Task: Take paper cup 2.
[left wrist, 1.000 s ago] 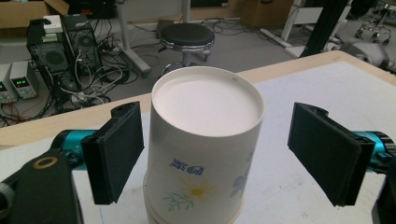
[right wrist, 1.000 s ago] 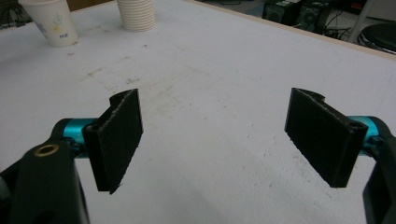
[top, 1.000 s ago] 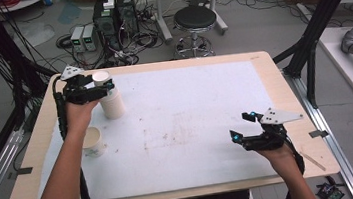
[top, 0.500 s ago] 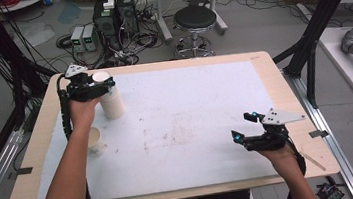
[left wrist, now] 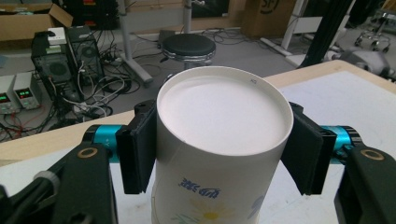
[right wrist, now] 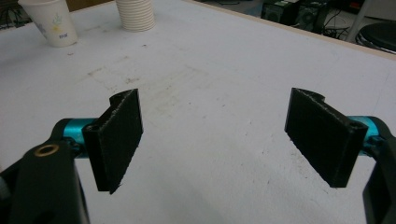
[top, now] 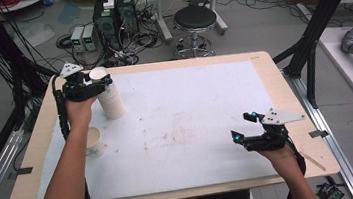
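Where the left gripper [top: 93,84] reaches over the far left of the white-covered table [top: 190,108], its jaws have just been closing and now clamp the top of the stack of paper cups [top: 107,96] from both sides. From the left gripper view the pads hide the stack's flanks, and its base is cut off below. A single paper cup [top: 94,141] stands nearer, partly behind the forearm. The right gripper [top: 248,131] hovers well apart, jaws wide and empty.

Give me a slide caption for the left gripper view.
Left gripper closed on the top cup of an upside-down paper cup stack.
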The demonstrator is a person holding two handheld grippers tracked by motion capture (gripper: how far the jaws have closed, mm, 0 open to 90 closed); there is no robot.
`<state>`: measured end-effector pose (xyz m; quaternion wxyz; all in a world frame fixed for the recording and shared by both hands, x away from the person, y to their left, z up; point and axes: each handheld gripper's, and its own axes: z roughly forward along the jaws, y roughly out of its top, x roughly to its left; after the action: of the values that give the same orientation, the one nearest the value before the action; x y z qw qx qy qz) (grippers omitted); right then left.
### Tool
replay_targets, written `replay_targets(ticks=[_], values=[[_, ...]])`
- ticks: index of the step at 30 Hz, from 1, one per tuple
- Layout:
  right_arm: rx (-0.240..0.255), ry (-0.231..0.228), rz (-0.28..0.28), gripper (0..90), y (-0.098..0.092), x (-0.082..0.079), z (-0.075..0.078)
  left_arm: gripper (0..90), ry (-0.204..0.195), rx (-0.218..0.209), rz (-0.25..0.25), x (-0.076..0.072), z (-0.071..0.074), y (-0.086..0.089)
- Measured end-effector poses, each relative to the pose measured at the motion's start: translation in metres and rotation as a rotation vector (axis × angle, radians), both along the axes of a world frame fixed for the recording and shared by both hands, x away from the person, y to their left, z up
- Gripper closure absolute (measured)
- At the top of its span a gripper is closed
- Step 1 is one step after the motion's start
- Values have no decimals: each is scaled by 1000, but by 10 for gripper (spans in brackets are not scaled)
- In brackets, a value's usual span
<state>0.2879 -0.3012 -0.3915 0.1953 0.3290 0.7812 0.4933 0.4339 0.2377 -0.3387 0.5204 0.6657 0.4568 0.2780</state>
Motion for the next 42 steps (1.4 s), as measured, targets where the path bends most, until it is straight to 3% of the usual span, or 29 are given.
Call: replay_targets(ticks=[4, 10, 19, 26, 34, 42], values=[[-2, -2, 6, 196, 1, 0, 0, 352, -8, -21, 9, -2, 3, 4], [-1, -3, 6, 196, 2, -1, 1, 353, -38, -6, 18, -8, 17, 6], [0, -4, 10, 196, 2, -1, 2, 357, -135, -6, 24, -24, 38, 6], [-4, -7, 16, 196, 5, -1, 2, 359, -188, -46, 45, -37, 47, 16], [-4, 1, 23, 196, 8, -1, 1, 361, -218, -93, -33, -57, 51, 11], [-2, 3, 39, 196, 10, -1, 0, 361, -227, -109, -196, -83, 40, -19]])
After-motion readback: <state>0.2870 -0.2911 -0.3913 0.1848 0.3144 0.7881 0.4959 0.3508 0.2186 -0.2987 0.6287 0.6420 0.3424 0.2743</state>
